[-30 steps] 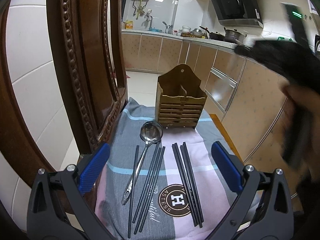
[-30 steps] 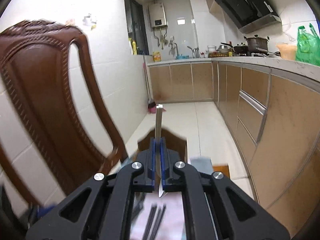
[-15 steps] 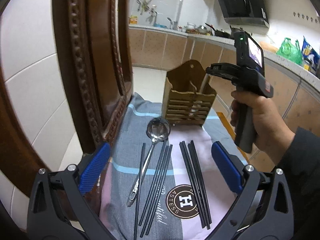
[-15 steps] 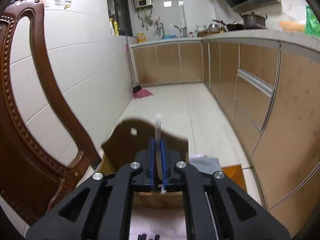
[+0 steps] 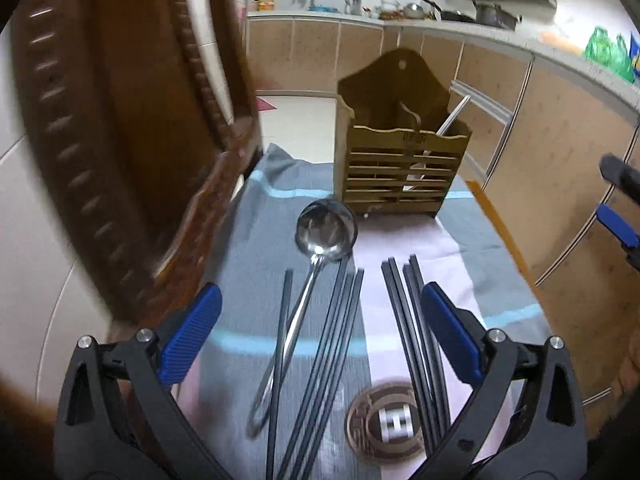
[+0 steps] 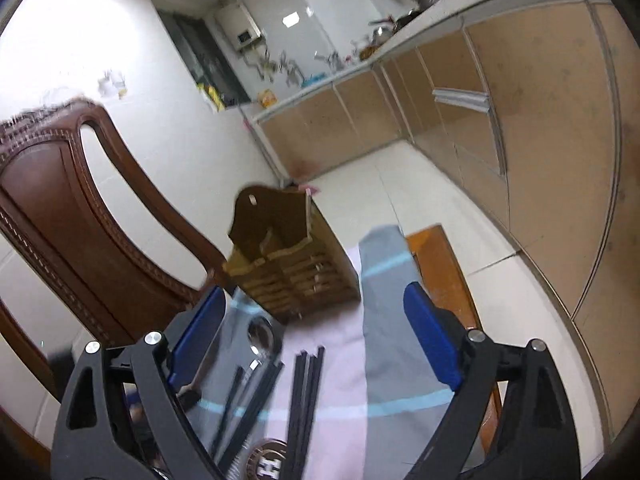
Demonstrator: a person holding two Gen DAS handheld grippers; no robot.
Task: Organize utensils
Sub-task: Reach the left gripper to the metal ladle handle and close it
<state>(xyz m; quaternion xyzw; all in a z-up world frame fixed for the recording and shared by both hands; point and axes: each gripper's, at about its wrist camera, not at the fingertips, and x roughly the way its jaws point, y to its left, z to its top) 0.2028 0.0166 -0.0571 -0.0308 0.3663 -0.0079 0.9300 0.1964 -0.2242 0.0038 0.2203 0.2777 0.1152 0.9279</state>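
A slatted wooden utensil holder [image 5: 402, 160] stands at the far end of a grey and pink cloth [image 5: 404, 248]; a metal utensil [image 5: 450, 118] leans in its right compartment. A steel ladle [image 5: 320, 240] and several black chopsticks [image 5: 340, 328] lie on the cloth in front of it. My left gripper [image 5: 320, 336] is open and empty, hovering over the ladle handle and chopsticks. My right gripper [image 6: 316, 336] is open and empty, above the cloth in front of the holder [image 6: 288, 264]; its edge shows at the right of the left wrist view [image 5: 618, 216].
A carved brown chair back [image 5: 120, 140] stands close on the left of the cloth. The wooden surface edge [image 6: 444, 264] drops to the tiled floor on the right. Kitchen cabinets [image 5: 560, 152] run along the right side.
My right gripper opened, left the metal utensil in the holder's right compartment and pulled back to the right. My left gripper moved closer to the cloth.
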